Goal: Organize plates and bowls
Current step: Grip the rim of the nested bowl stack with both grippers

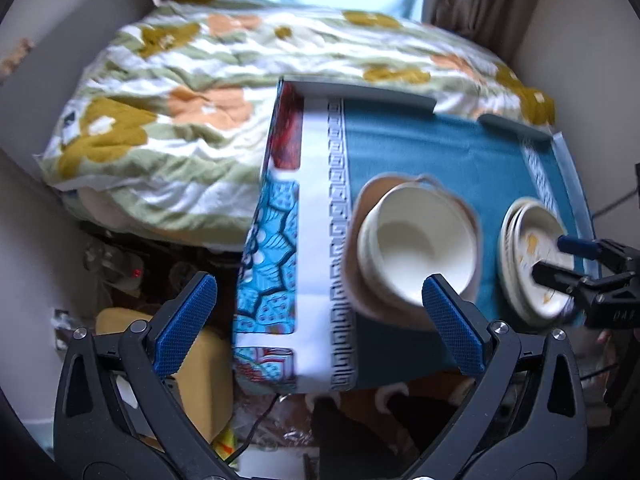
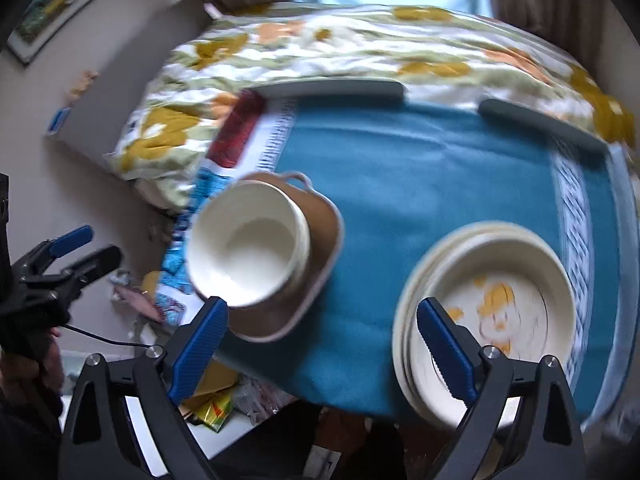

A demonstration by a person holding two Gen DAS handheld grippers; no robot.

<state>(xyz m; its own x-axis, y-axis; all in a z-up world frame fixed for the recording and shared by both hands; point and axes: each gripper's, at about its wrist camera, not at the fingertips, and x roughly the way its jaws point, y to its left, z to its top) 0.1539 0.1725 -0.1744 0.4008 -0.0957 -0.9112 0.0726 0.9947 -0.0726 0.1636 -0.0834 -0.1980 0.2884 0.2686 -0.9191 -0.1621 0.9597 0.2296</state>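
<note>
My left gripper [image 1: 320,312] hangs with its jaws spread wide and nothing between them, just off the near edge of the table [image 1: 420,148]. My right gripper [image 2: 322,344] is also wide open and empty, at the same near edge; its right finger [image 2: 446,354] overlaps the rim of the plates in my view, though I cannot tell whether it touches them.

On the table's blue cloth [image 2: 420,168] stand two piles. The bowls [image 2: 248,244], white and nested, sit in a brown dish [image 2: 316,240] with a small handle, toward the table's left side and close to its near edge. The plates [image 2: 488,308], a cream stack with yellow marks on the top one, sit toward the table's right side, also near the front edge and well apart from the bowls.

Behind the table lies a flowered quilt [image 1: 168,120]. From the left wrist view, the right gripper shows over the plates at the table's right edge
</note>
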